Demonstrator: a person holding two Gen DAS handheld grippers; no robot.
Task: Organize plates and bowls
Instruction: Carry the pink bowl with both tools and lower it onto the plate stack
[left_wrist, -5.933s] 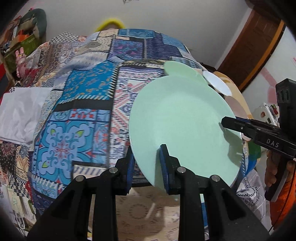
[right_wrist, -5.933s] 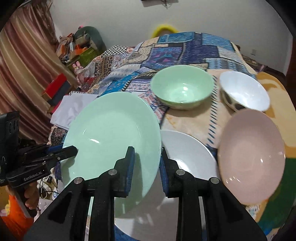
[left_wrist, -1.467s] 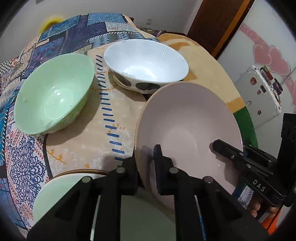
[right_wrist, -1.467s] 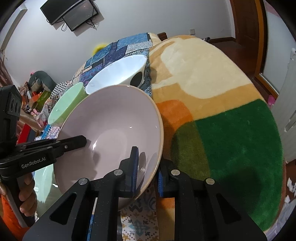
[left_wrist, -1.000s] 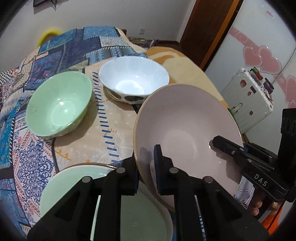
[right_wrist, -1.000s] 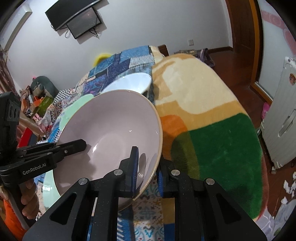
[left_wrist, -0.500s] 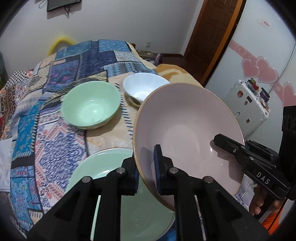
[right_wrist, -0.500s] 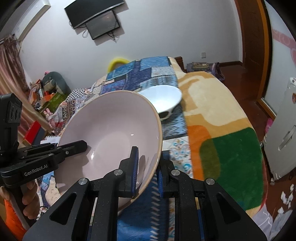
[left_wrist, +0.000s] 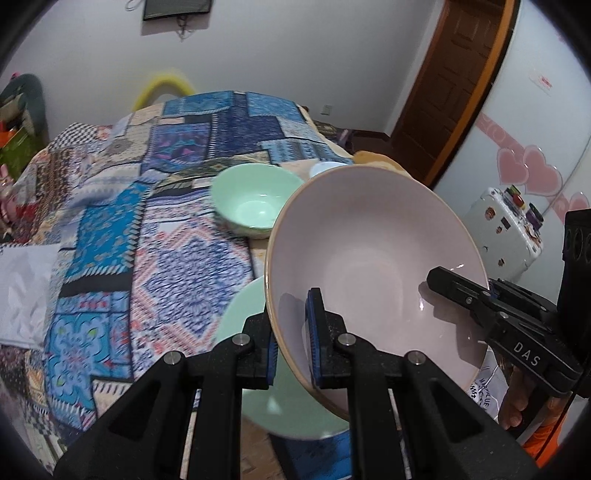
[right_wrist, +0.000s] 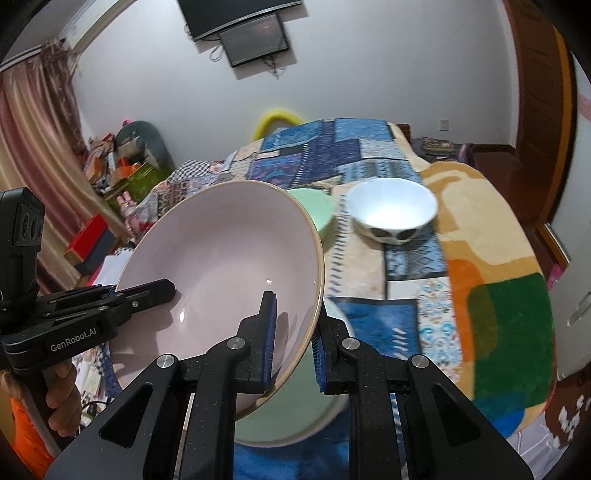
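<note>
Here the pink plate (left_wrist: 373, 258) is held tilted in the air above the green plate (left_wrist: 251, 369), which lies on the patchwork bedspread (left_wrist: 110, 221). Its rim is clamped from opposite sides by the left gripper (left_wrist: 291, 343) and the right gripper (right_wrist: 293, 345), both closed on it. Behind the pink plate, a green bowl (left_wrist: 255, 203) and a white bowl (right_wrist: 391, 210) are seen side by side.

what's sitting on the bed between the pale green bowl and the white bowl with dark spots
Nothing: in the right wrist view, only bare patterned bedspread separates the pale green bowl from the white spotted bowl.
</note>
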